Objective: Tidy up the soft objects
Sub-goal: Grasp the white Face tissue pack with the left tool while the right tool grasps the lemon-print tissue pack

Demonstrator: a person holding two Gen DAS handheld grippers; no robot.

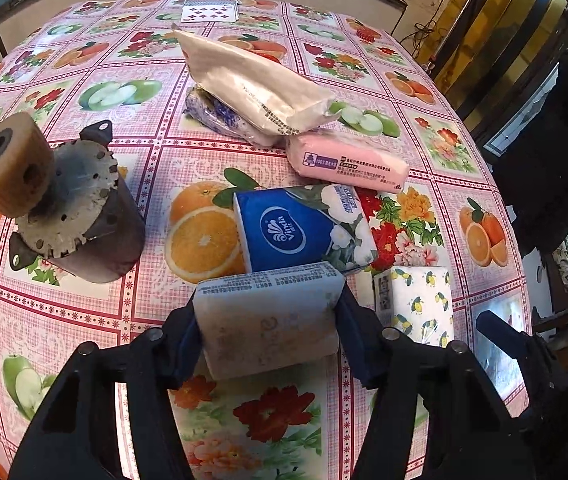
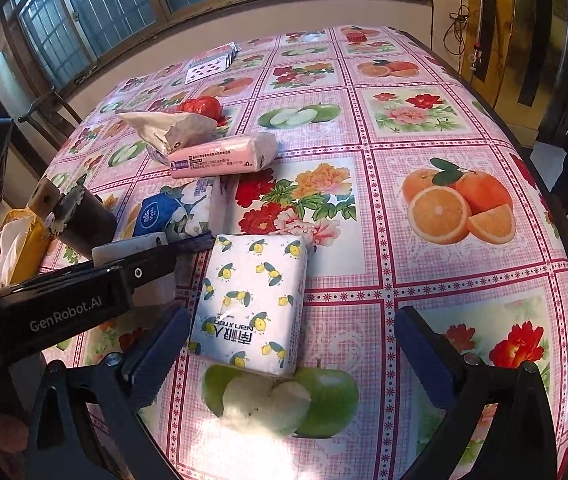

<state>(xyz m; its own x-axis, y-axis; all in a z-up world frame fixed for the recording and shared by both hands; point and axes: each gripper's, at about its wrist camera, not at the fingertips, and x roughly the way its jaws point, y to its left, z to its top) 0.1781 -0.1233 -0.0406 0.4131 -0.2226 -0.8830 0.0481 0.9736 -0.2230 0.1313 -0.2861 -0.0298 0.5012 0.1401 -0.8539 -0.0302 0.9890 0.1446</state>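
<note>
Two grippers: our left gripper [image 1: 270,320] pinches a pale tissue pack [image 1: 270,316] by its soft, light sides; our right gripper [image 2: 288,344] gapes wide around the lemon-print pack [image 2: 252,300]. Beyond, blue pack [image 1: 304,228], then pink pack [image 1: 348,160].

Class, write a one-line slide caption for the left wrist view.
Left gripper clamps a pale tissue pack above the fruit-print tablecloth, with blue Vinda pack and pink pack ahead.

"Vinda" on blue tissue pack [image 1: 304,228]; "GenRobot.AI" on left gripper [image 2: 64,316]
</note>
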